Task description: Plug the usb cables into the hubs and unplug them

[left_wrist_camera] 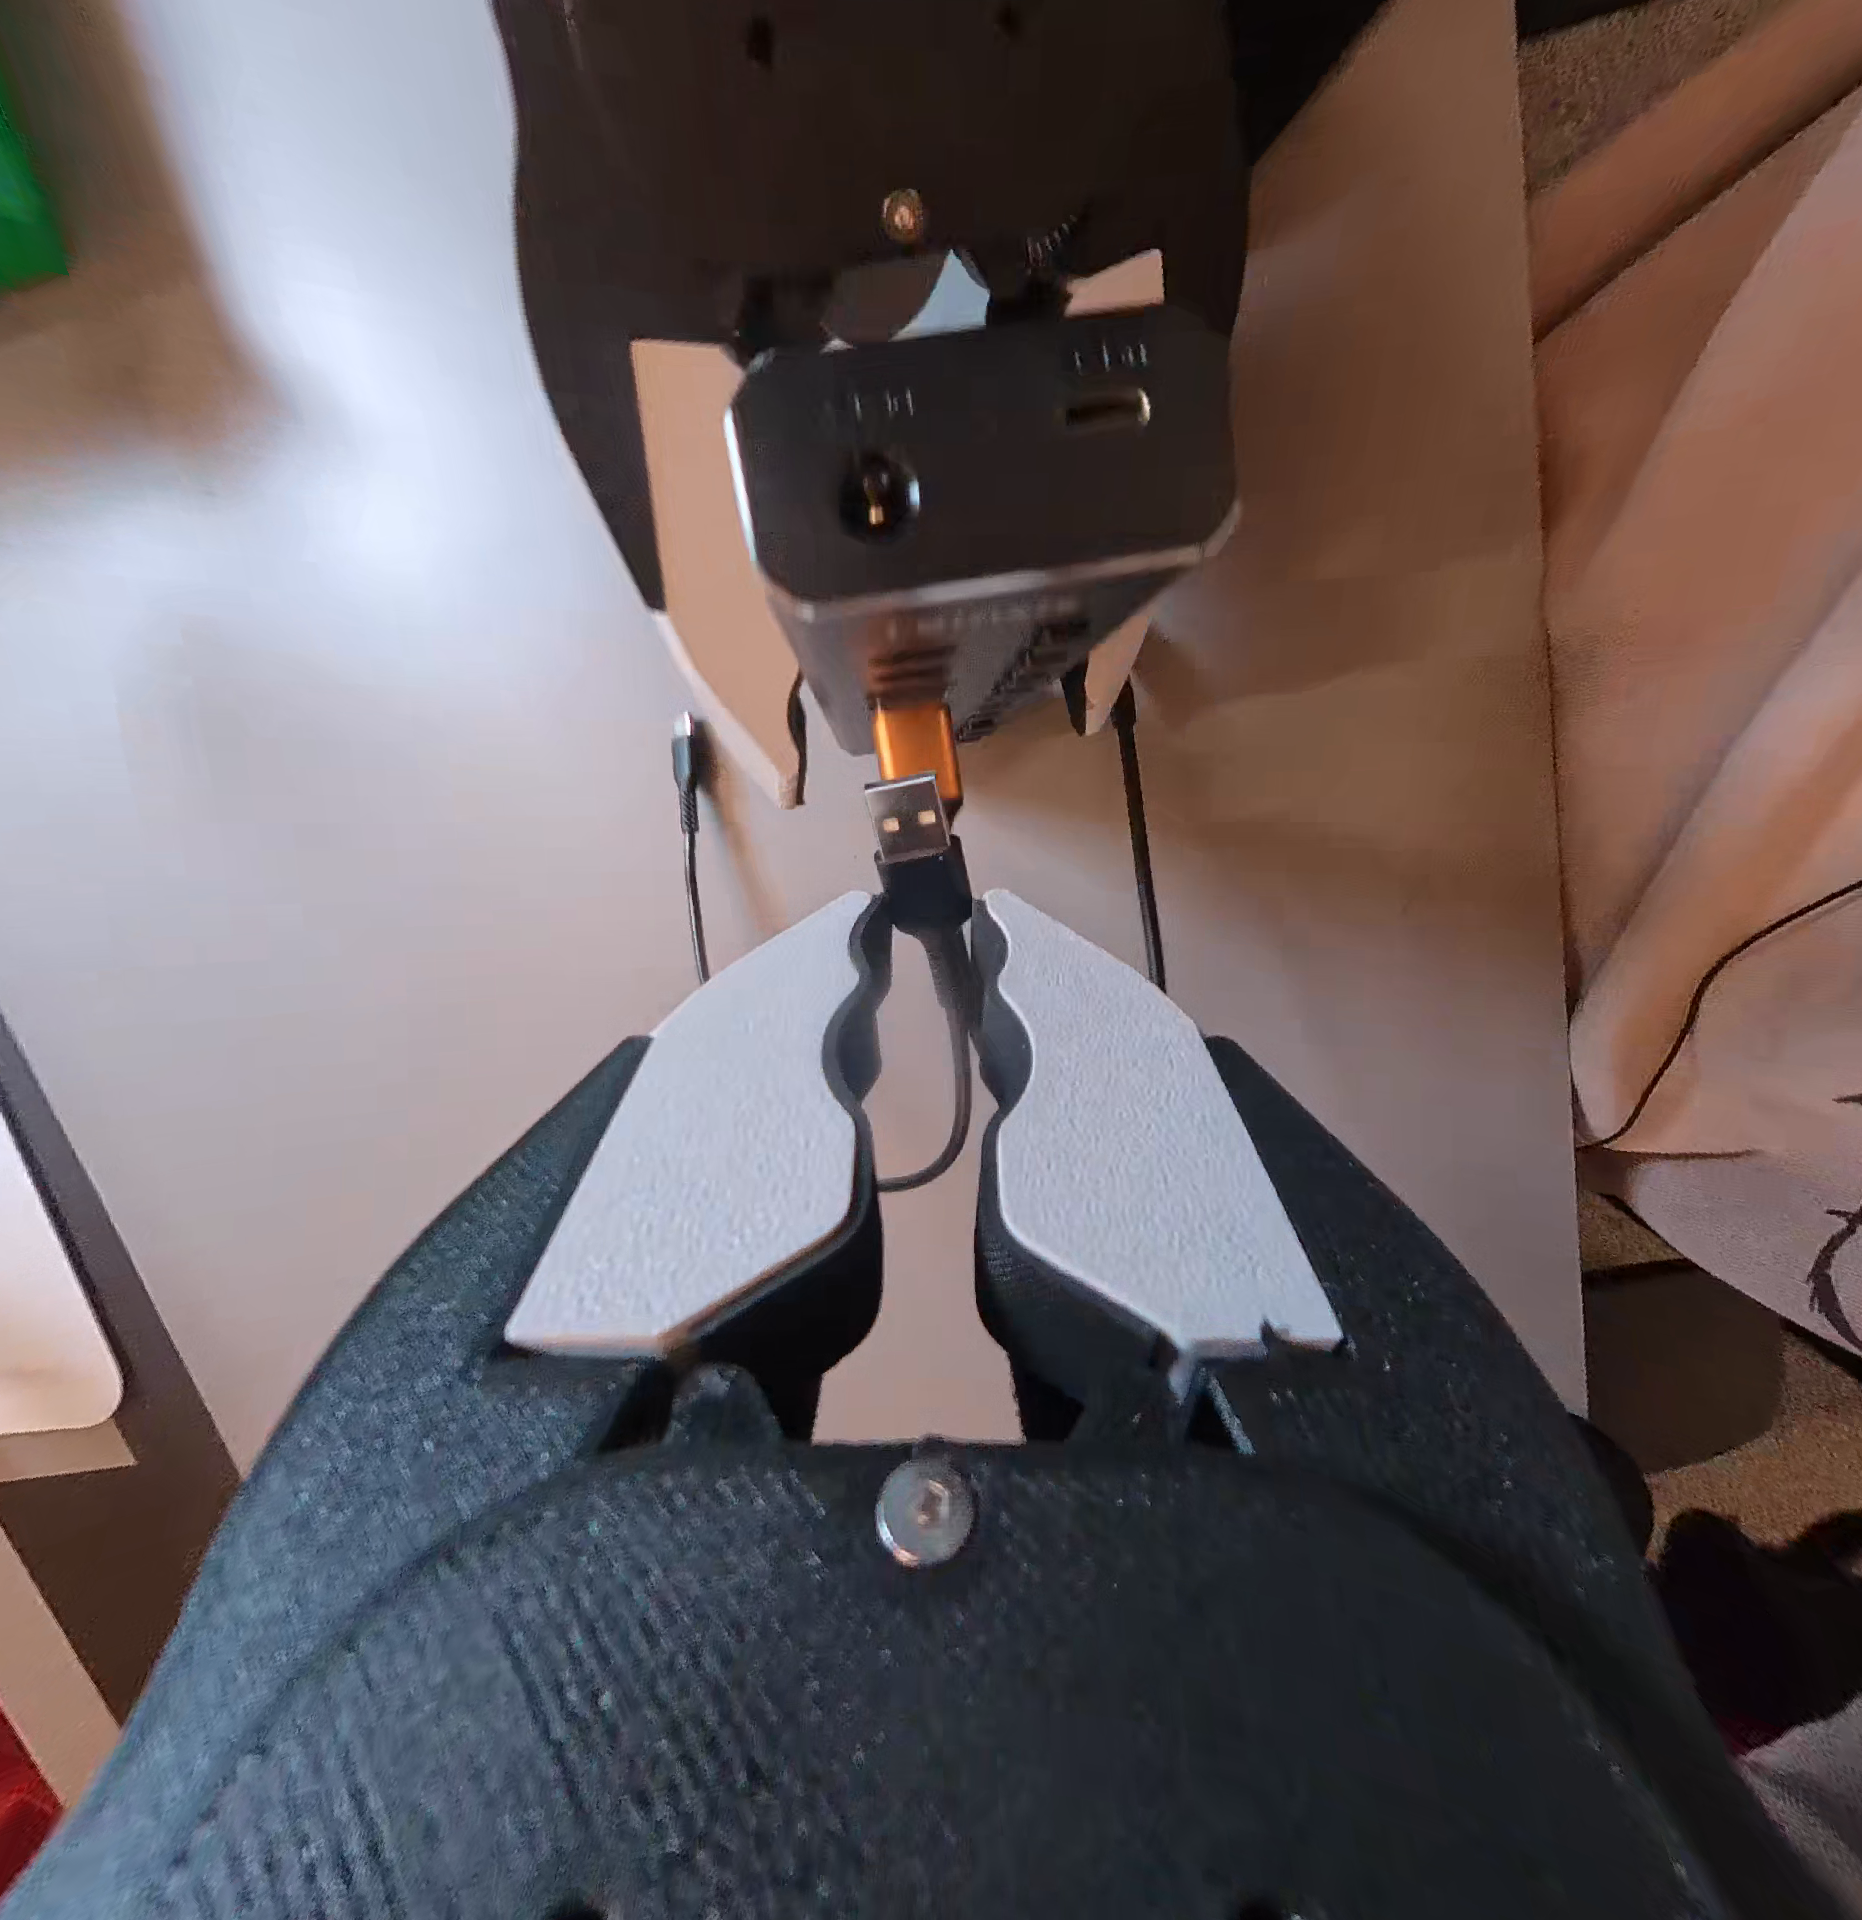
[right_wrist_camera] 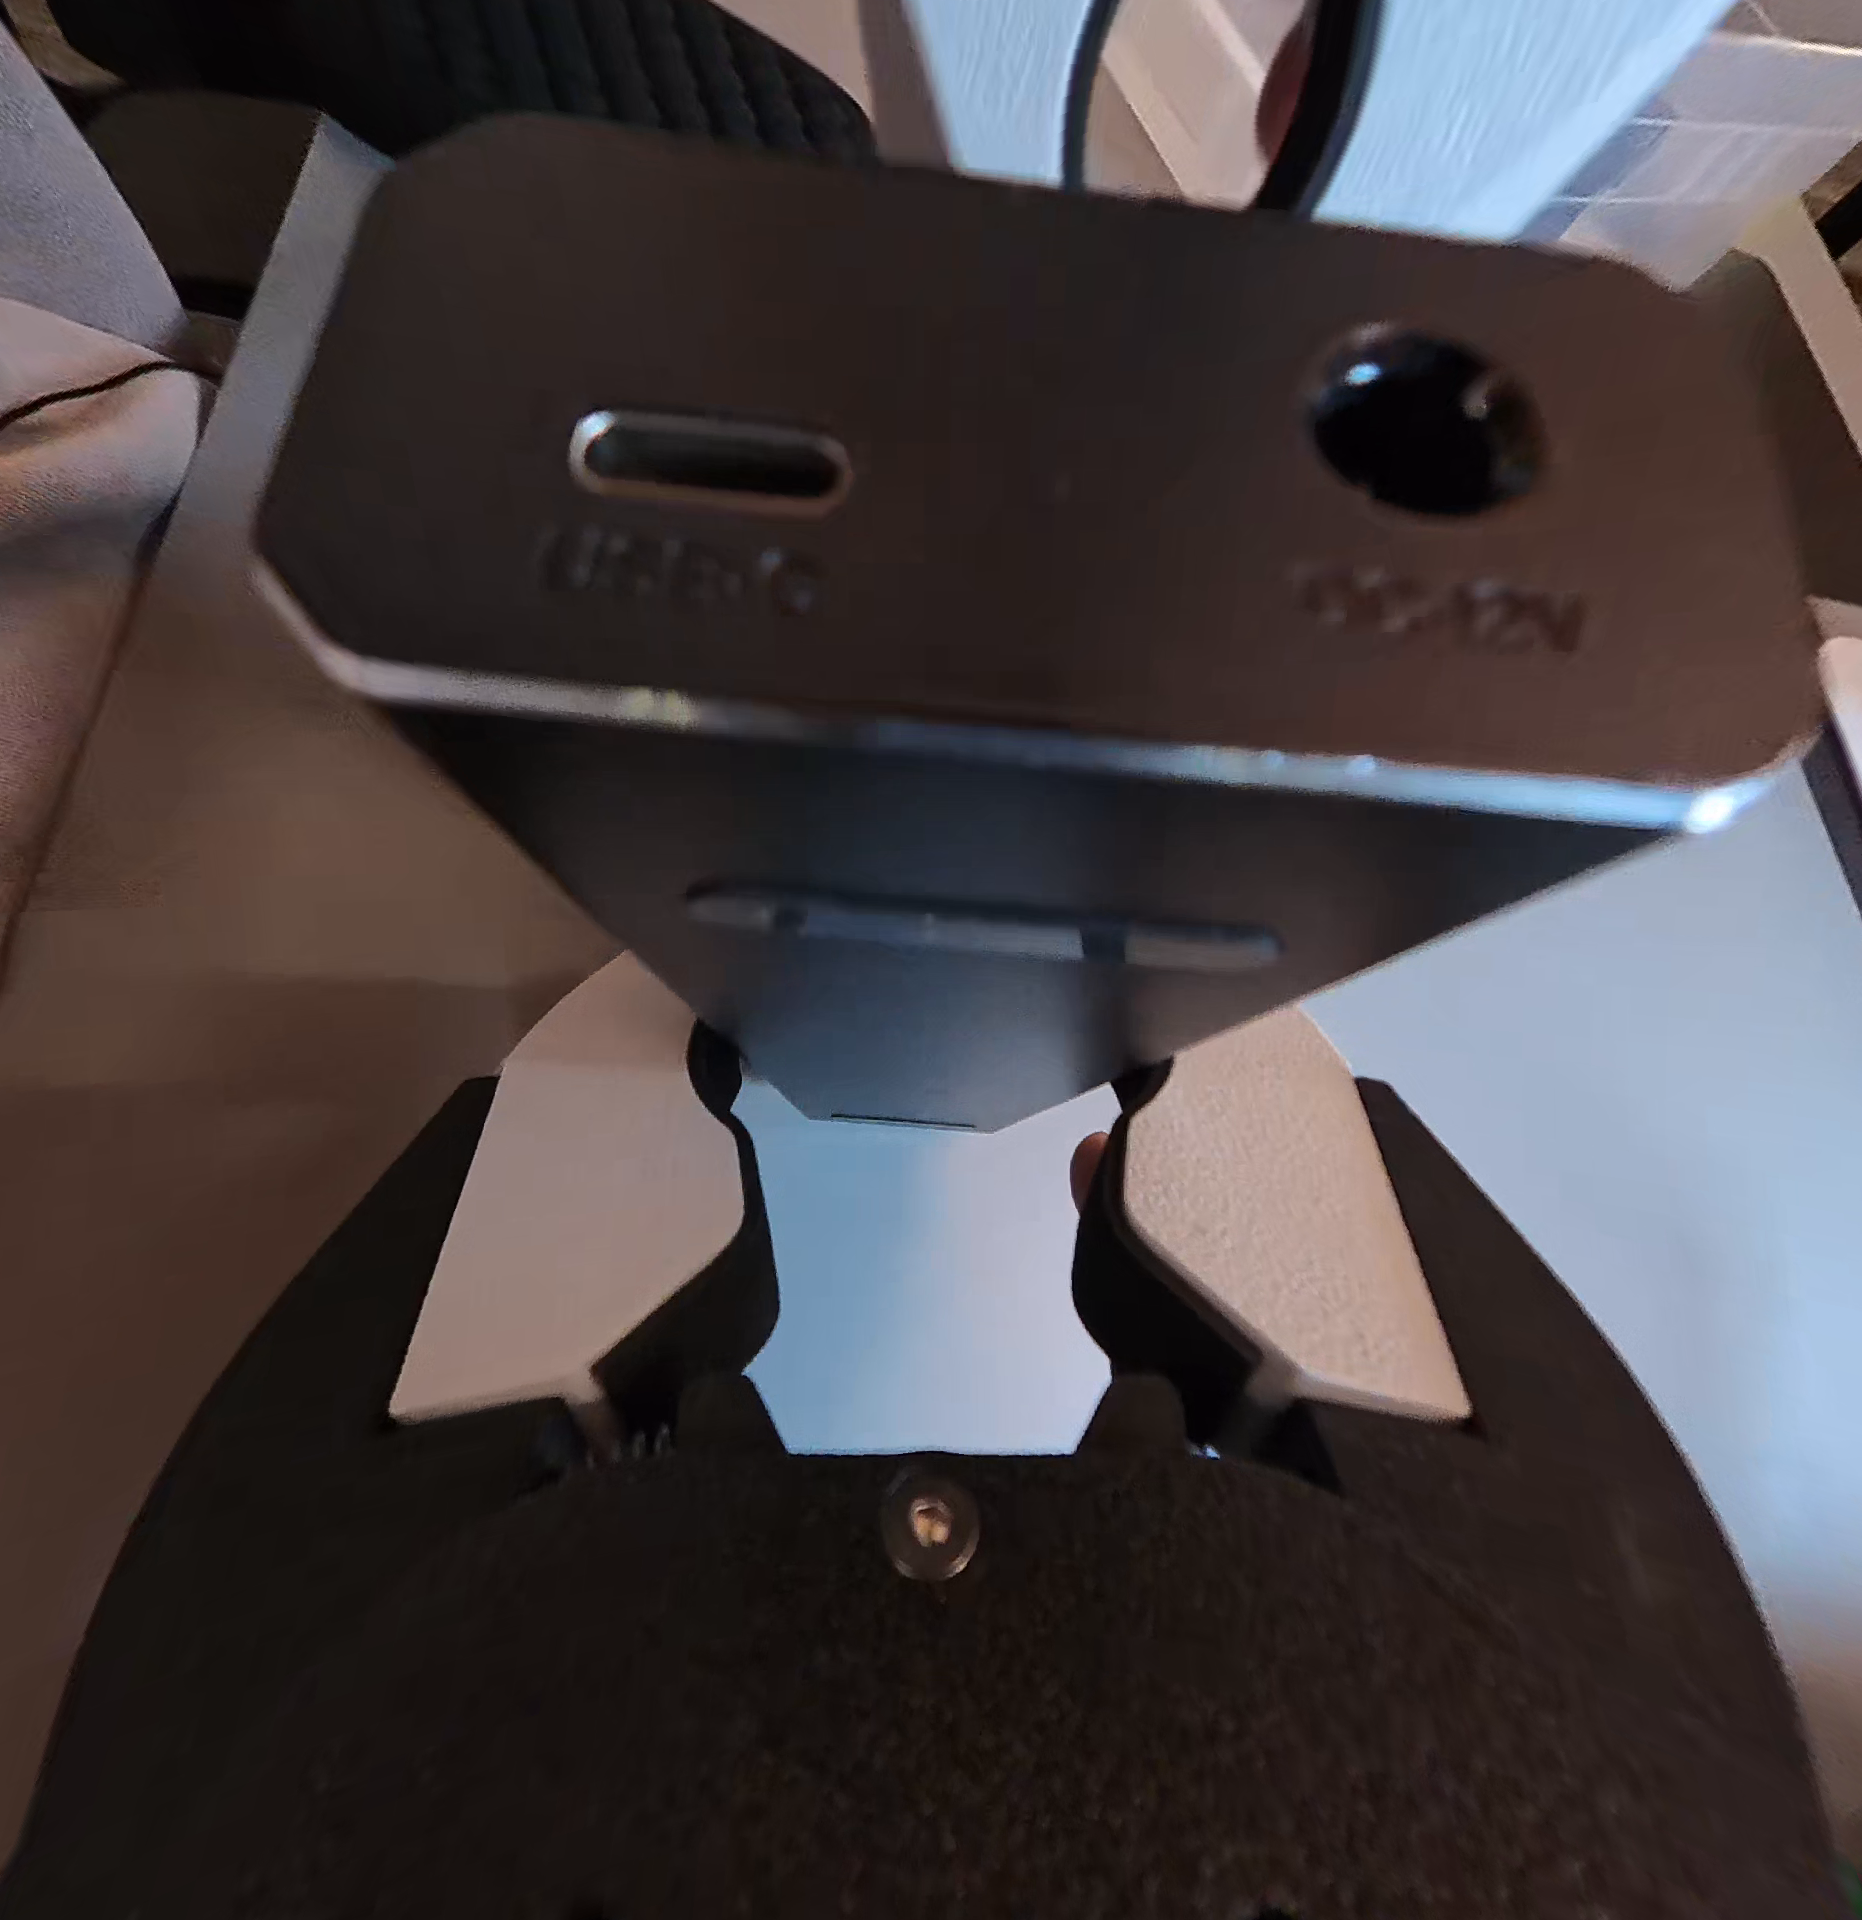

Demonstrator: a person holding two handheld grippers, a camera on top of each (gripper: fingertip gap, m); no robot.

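Left gripper [left_wrist_camera: 922,914] pinches the black USB-A plug [left_wrist_camera: 914,852] of a thin black cable, its metal tip just short of the dark grey metal hub [left_wrist_camera: 984,499], beside an orange plug [left_wrist_camera: 911,743] already seated; right gripper [right_wrist_camera: 927,1081] clamps that hub's [right_wrist_camera: 1010,540] far end above the white surface [left_wrist_camera: 335,727]

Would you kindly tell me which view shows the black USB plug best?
The left wrist view: the black USB plug sits clamped in the left gripper, just short of the hub. The right wrist view shows only the hub, not the plug.
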